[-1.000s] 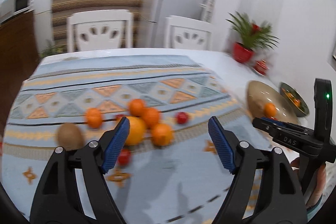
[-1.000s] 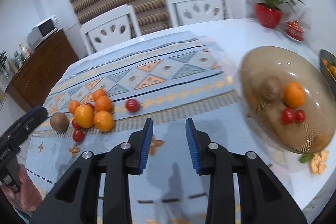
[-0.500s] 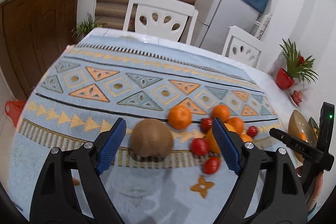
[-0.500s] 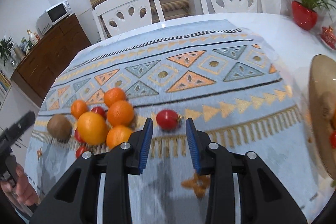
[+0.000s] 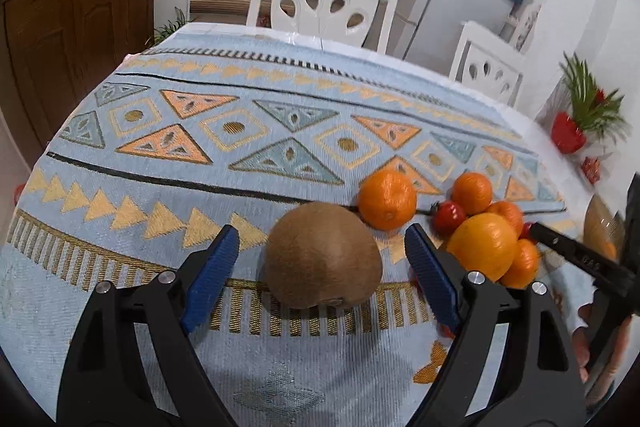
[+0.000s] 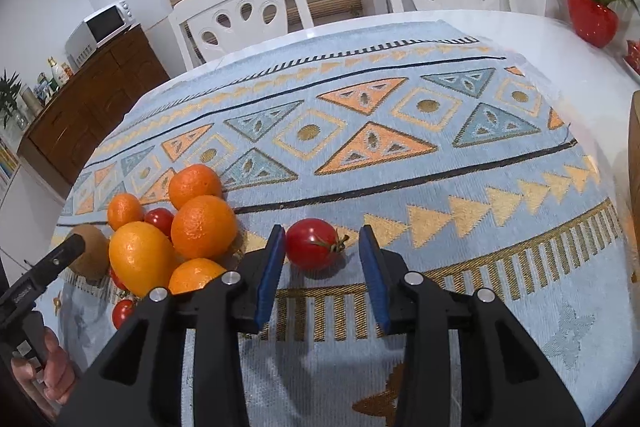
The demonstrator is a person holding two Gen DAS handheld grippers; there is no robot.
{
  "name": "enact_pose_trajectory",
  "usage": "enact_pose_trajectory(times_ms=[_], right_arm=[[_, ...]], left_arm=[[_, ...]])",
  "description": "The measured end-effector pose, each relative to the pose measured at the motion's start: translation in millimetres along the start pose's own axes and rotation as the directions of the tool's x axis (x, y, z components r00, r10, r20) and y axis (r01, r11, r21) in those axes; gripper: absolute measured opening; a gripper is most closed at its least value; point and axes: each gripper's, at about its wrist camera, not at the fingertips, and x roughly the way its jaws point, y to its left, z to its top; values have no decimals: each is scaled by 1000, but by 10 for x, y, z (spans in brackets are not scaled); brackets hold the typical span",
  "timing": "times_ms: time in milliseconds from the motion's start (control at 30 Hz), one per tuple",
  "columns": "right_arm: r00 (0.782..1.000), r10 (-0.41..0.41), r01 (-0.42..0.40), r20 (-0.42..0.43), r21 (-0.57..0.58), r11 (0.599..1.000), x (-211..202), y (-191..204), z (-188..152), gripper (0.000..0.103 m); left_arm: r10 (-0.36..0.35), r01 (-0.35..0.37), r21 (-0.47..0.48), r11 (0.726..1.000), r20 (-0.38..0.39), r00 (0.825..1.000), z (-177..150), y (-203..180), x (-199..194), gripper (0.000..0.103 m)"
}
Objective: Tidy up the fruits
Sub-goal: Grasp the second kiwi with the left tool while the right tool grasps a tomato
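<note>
Left claw [image 5: 322, 263] spread wide; kiwi [image 5: 322, 261] lies between its pads on the table [image 5: 168, 211], untouched. Right claw [image 6: 322, 261] parted around a tomato [image 6: 312, 243], gaps seen both sides. Orange pile [image 6: 176, 235] crowds close between.

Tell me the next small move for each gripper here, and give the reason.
Probably close both. The left gripper is open with the kiwi between its fingers; the right gripper is open around the lone tomato. Neither fruit looks gripped yet.
</note>
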Motion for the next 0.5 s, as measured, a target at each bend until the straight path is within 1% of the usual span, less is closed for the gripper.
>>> enact_pose_trajectory(times_ms=[100, 233, 367, 500], right_arm=[[1000, -5, 5, -3, -14, 1000, 11, 28, -12, 38], [1000, -7, 7, -15, -33, 999, 43, 73, -32, 38], [999, -18, 16, -42, -48, 999, 109, 105, -36, 38], [999, -13, 11, -40, -46, 999, 109, 104, -42, 37]], left_arm=[[22, -22, 22, 1000, -3, 1000, -13, -41, 14, 85], [34, -33, 42, 999, -15, 999, -24, -73, 36, 85], [40, -39, 41, 998, -29, 999, -22, -74, 65, 83], [34, -33, 20, 999, -41, 999, -19, -38, 90, 80]])
